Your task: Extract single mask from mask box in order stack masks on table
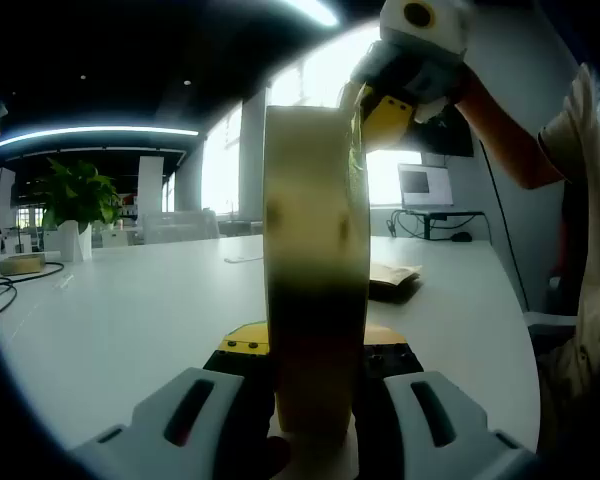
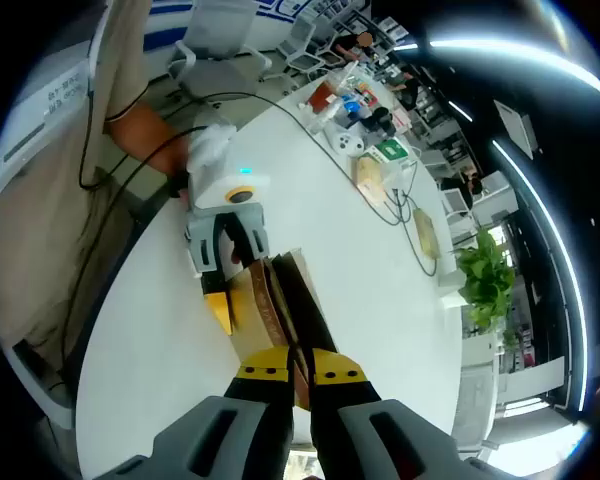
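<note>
A tan cardboard mask box (image 1: 315,270) stands on edge on the white table (image 1: 130,310). My left gripper (image 1: 315,400) is shut on its lower end, one jaw on each broad side. From the upper right, my right gripper (image 1: 385,115) reaches in with its yellow tips at the box's top corner. In the right gripper view I look down on the box (image 2: 270,305), with the left gripper (image 2: 227,240) clamping its far end. My right gripper (image 2: 298,372) has its yellow tips nearly together on a thin brown edge at the near end. No loose mask is visible.
A person's arm (image 1: 510,130) and shirt (image 2: 70,150) are close at the table's edge. A brown packet (image 1: 392,278) lies behind the box. A potted plant (image 2: 485,275), cables, and cluttered items (image 2: 365,110) sit at the far end. Office chairs (image 2: 215,45) stand beyond.
</note>
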Demonstrator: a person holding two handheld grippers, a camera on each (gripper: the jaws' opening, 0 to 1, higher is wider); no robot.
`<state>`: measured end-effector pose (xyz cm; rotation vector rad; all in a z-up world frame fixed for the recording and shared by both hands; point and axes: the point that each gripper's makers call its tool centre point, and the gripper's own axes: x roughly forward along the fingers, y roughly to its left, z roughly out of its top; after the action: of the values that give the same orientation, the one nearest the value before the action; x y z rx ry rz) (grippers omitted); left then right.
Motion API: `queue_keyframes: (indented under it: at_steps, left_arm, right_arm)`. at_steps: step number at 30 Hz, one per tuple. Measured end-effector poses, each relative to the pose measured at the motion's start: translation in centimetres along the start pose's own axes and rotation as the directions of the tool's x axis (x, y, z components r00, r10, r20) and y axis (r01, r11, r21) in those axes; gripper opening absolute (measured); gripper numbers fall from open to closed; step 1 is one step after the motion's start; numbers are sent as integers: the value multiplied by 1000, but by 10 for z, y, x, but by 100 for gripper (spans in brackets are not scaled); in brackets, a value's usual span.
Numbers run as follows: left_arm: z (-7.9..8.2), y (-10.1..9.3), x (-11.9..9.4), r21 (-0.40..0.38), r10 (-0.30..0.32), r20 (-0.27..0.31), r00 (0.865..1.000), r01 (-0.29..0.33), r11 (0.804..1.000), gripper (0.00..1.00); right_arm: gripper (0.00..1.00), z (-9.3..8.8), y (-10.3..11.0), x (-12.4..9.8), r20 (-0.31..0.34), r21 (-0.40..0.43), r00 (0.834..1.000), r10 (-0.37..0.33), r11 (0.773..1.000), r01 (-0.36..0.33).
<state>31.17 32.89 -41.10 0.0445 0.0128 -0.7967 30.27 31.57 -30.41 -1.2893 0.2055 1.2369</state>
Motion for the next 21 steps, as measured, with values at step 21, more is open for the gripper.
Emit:
queue_keyframes:
  at_steps: [21]
  left_arm:
    - [0, -1, -1, 0, -1, 0, 1000, 1, 1000, 20]
  right_arm:
    - [0, 0, 5, 9, -74, -120, 997, -1, 993, -8]
